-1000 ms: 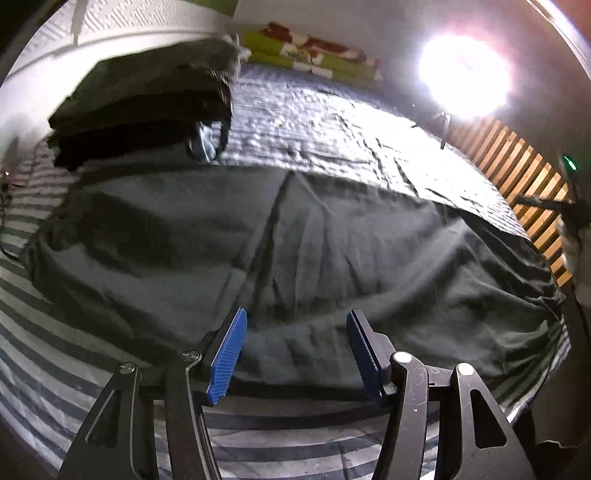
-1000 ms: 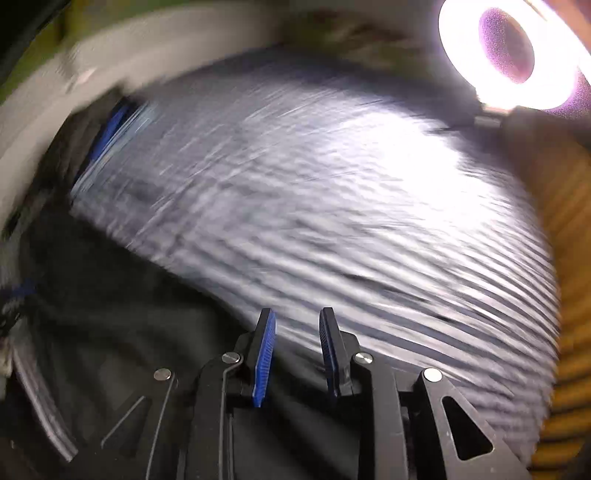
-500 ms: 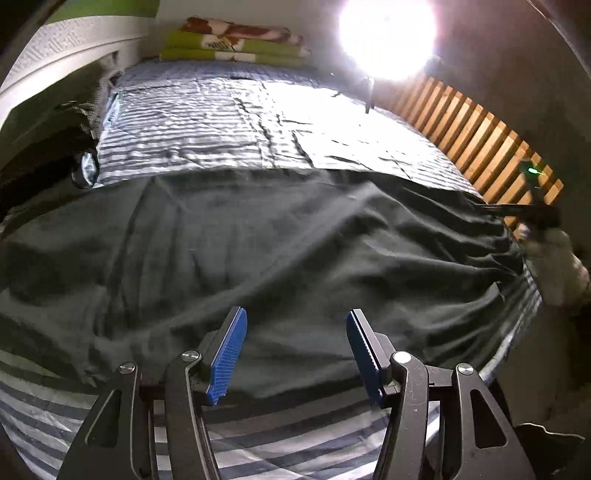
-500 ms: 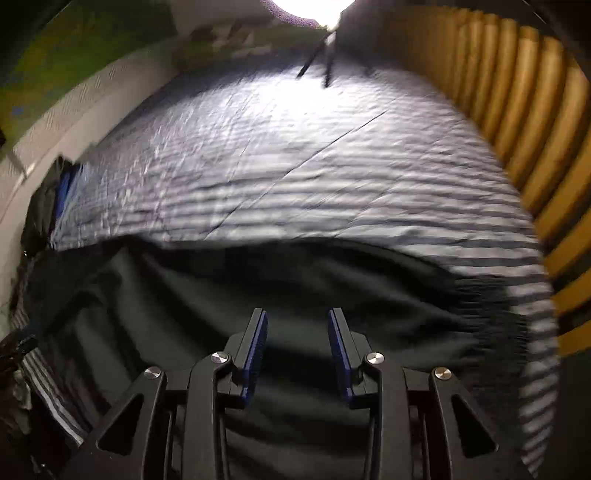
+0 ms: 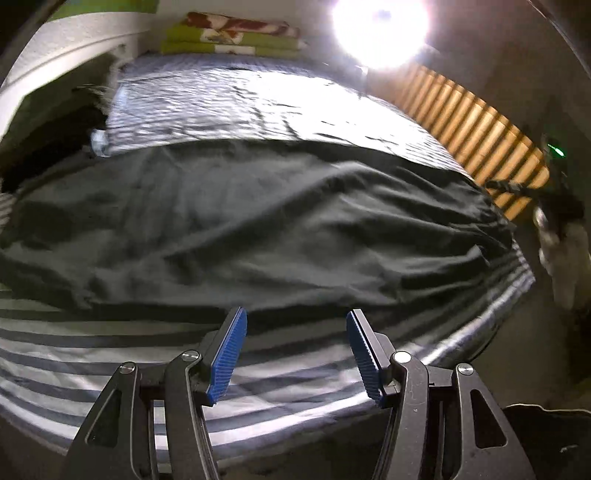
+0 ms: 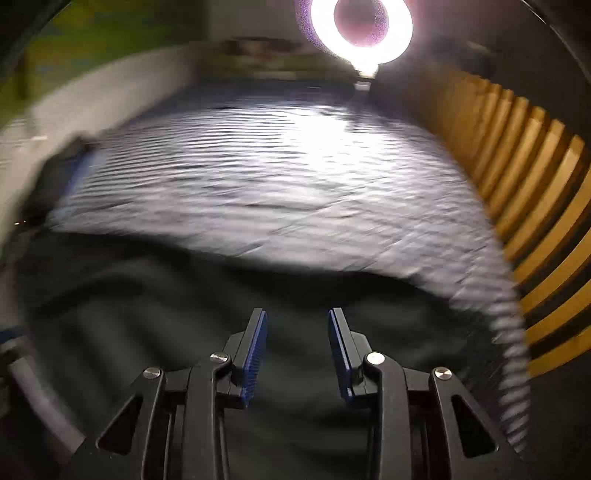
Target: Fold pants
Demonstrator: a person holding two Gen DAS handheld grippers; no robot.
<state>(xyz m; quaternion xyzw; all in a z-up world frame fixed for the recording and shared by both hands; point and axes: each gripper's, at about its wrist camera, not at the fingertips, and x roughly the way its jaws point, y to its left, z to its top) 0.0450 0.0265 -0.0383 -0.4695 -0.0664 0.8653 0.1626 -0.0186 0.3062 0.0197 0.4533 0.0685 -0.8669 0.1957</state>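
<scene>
Dark pants (image 5: 258, 221) lie spread across a striped bed sheet (image 5: 258, 103), wrinkled, reaching from the left edge to the bed's right side. My left gripper (image 5: 295, 314) hovers open over the stripes just in front of the pants' near edge, with nothing between its blue pads. In the right wrist view the pants (image 6: 166, 332) fill the lower half. My right gripper (image 6: 297, 312) hangs over them with its jaws partly apart and still opening, gripping no cloth. This view is motion-blurred.
A stack of dark folded clothes (image 5: 55, 129) sits at the far left of the bed. Folded green blankets (image 5: 229, 37) lie at its head. A bright ring lamp (image 5: 380, 29) and wooden slats (image 5: 480, 140) stand on the right. The bed's front edge is just below my left gripper.
The left view slid right along the pants and back toward the bed's near edge; the dark stack moved to the frame's left edge. The right jaws widened while that view swung.
</scene>
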